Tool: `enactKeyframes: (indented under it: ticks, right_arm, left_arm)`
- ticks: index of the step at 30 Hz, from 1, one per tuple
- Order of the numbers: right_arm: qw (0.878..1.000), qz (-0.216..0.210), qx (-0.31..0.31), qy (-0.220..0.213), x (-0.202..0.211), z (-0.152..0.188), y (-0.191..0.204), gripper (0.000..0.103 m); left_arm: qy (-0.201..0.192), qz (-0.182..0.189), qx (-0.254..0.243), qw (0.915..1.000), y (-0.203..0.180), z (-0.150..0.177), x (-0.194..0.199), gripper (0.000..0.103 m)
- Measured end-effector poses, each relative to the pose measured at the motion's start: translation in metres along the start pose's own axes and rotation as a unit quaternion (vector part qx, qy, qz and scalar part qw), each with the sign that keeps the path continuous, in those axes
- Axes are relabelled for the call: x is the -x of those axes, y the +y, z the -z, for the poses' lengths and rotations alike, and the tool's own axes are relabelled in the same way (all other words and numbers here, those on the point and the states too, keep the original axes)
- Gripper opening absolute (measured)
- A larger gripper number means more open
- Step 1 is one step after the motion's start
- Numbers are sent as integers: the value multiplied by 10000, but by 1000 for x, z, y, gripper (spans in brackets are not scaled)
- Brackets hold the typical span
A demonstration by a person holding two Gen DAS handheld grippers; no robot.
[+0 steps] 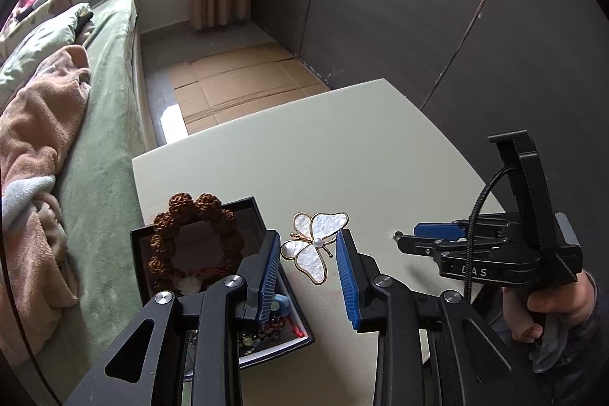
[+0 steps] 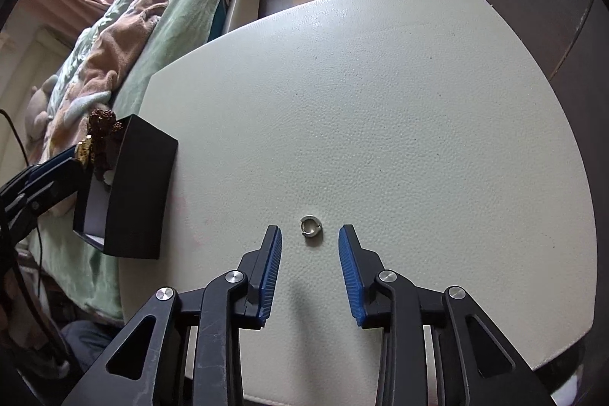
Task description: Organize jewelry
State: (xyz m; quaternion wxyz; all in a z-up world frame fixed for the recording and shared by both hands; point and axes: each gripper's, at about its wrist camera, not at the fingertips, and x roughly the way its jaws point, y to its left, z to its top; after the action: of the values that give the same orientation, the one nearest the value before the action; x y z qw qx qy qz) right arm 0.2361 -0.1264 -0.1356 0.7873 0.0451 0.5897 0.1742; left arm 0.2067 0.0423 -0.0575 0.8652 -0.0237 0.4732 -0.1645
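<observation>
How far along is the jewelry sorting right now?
Partly done. The bead bracelet already sits in the black box. In hand: the open left gripper brackets the butterfly brooch, and the open right gripper frames the small ring on the table. Both pieces are not yet boxed.

Pearly white, gold-edged butterfly brooch (image 1: 315, 246)
</observation>
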Motion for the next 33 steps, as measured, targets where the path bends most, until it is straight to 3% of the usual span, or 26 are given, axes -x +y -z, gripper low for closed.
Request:
enactKeyframes:
  ticks: [13,16,17,22,23,24,26,28,33]
  right_arm:
    - [9957,813,434,-92,-7,-2,14,30]
    - [9928,1025,601,-135,-7,1,20,14]
    - [9923,1038,654,-153,-7,2,22,14]
    - [9939,807,700,-279,3,8,27,13]
    - [9942,743,703,-343,7,8,29,7]
    - [9946,661,702,-394,11,8,30,2]
    - [9954,439,676,-527,21,7,34,2]
    - [9946,317,717,-674,30,5,39,2]
    - [9930,37,748,-908,47,0,47,2]
  left_arm:
    - [-25,-81,152,9998,25,11,23,31]
    - [47,-87,239,9997,30,13,23,32]
    - [82,-94,278,9995,32,14,23,32]
    - [71,-15,494,9988,39,16,31,32]
    - [71,-24,551,9985,41,16,33,33]
    - [72,-51,603,9981,44,16,33,36]
    - [38,-87,742,9972,51,16,36,56]
    - [-51,-58,901,9959,60,15,40,65]
    - [-209,-46,1172,9929,77,14,51,66]
